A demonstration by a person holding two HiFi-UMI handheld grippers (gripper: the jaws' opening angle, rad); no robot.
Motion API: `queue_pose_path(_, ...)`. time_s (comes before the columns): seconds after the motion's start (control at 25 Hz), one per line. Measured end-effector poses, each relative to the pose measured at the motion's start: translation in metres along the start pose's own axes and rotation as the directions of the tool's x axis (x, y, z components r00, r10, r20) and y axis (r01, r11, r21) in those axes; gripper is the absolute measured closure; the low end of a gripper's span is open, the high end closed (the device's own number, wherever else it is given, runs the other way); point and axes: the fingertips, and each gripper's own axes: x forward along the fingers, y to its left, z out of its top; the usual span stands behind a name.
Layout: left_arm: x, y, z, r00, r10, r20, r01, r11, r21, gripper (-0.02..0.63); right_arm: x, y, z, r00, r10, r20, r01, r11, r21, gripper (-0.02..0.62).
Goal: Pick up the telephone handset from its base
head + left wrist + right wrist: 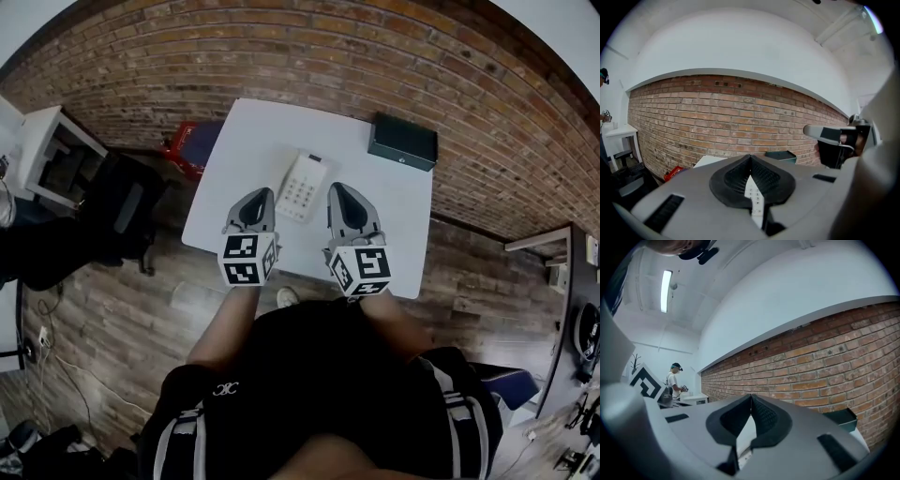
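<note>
Nearest me, both claws hang side by side over the near half of the white table [398, 220]. On the left, my left claw [266, 192] [750, 156] is closed, its jaws meeting at the tips with nothing between them. Just right of those tips lies the white phone [302, 186] [755, 199], flat on the table with its keypad up, between my two claws and touched by neither. I cannot tell the handset from its base. Next comes my right claw [334, 187] [751, 395], also closed and empty. At the far right corner of the table sits a dark box [403, 141], well apart from the phone.
</note>
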Motion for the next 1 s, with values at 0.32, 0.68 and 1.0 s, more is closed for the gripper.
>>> queue_pose_path(0.32,0.067,0.015,-0.030,0.992,0.032,-0.126,-0.028,0.999,0.033,0.603,0.023,-0.046,-0.005,1.000,-0.001,-0.027,0.001,1.000,0.001,0.597)
queue_pose_path(0.68,0.134,0.030,-0.080,0.948,-0.030,-0.318,0.058,0.995,0.078,0.509,0.031,-0.085,-0.016,0.998,-0.025,-0.064,0.026,1.000,0.017,0.597)
queue_pose_path(1.0,0.173,0.050,-0.126,0.879,0.009,-0.477,0.094,0.977,0.193,0.376,0.028,-0.099,-0.020,0.995,-0.062,-0.081,0.063,0.998,0.009,0.597)
